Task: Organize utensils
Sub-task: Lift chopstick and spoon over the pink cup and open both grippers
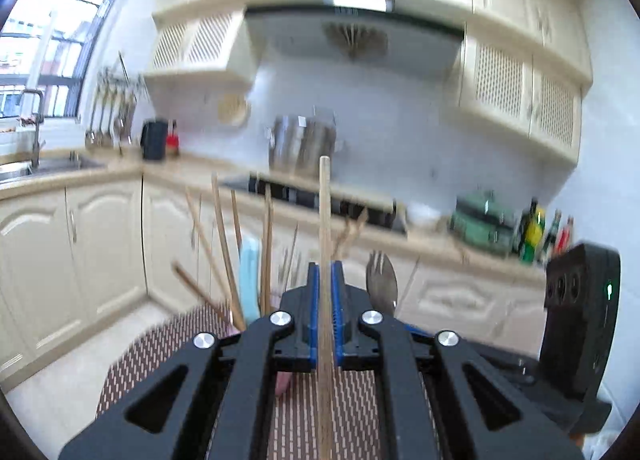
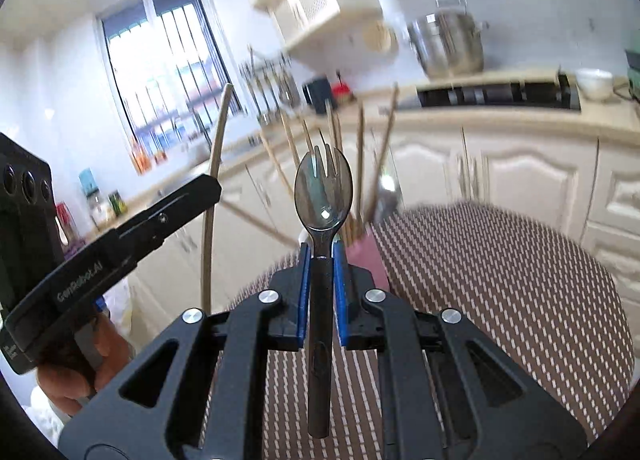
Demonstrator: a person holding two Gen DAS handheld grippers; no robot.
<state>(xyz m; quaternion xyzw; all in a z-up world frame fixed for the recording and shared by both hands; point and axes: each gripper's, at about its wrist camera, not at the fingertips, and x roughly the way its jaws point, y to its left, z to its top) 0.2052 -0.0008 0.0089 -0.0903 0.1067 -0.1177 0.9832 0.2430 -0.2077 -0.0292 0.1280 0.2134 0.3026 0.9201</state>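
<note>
Between our left gripper's [image 1: 325, 272] blue pads [image 1: 314, 300] we see a wooden chopstick [image 1: 325, 228] pinched tight, standing upright above the woven placemat [image 1: 296, 420]. Our right gripper [image 2: 322, 256] is clamped on the dark handle of a spoon [image 2: 323, 196], bowl up, with a fork [image 2: 326, 158] just behind it. Beyond both, more chopsticks [image 1: 224, 236] lean in a holder at the mat's far edge. From the right wrist view we see the left gripper beside us with its chopstick, a hand [image 2: 76, 376] beneath it.
</note>
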